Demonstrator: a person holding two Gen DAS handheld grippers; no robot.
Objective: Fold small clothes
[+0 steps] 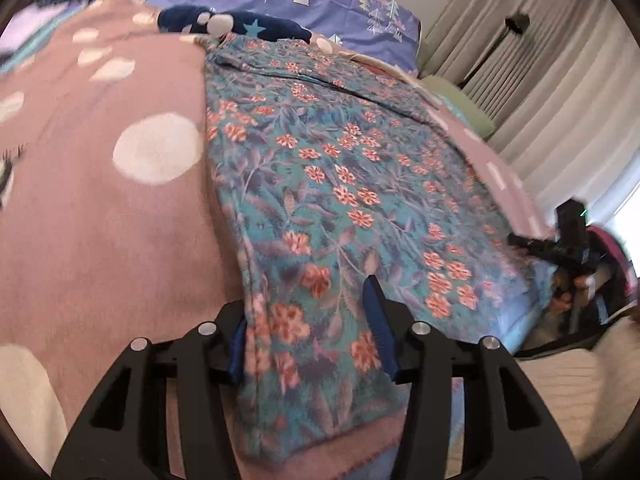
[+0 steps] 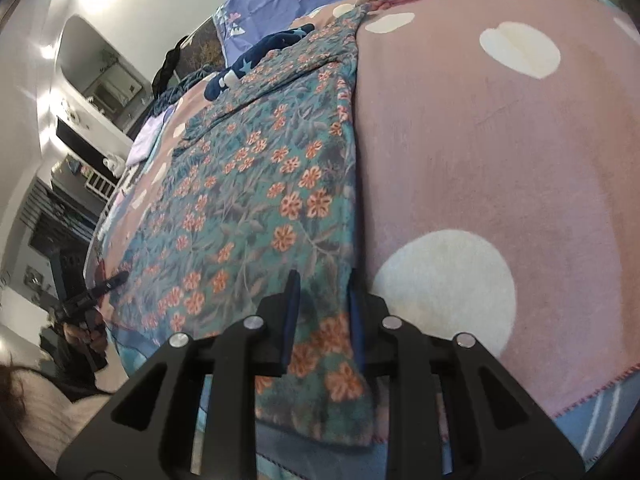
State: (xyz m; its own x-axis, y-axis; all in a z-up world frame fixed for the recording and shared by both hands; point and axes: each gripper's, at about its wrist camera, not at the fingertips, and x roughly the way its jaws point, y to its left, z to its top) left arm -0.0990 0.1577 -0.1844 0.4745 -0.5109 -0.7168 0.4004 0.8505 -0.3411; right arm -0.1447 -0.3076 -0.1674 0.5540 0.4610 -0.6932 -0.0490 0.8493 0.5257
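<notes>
your left gripper (image 1: 308,320) sits at the near left corner of a floral garment (image 1: 352,184), a teal cloth with orange flowers. its jaws stand partly apart: the left blue pad lies at the garment's left edge, the right pad on the cloth's top. you cannot tell from this view whether the pads pinch the cloth.

the garment lies flat on a pink blanket with white dots (image 1: 100,208) covering a bed. its long axis runs from the near hem, by you, away toward a purple pillow (image 1: 320,0) at the head of the bed. a dark blue star-print cloth (image 1: 240,24) lies at the garment's far end, touching it.

your right gripper (image 2: 324,316) sits at the near right corner of the floral garment (image 2: 256,200). its jaws are narrow, with the garment's right edge between the pads; whether they clamp it, you cannot tell.

in the right wrist view, the pink blanket (image 2: 500,140) spreads off to the right of the garment, and the left gripper (image 2: 108,284) shows small at the far left.
</notes>
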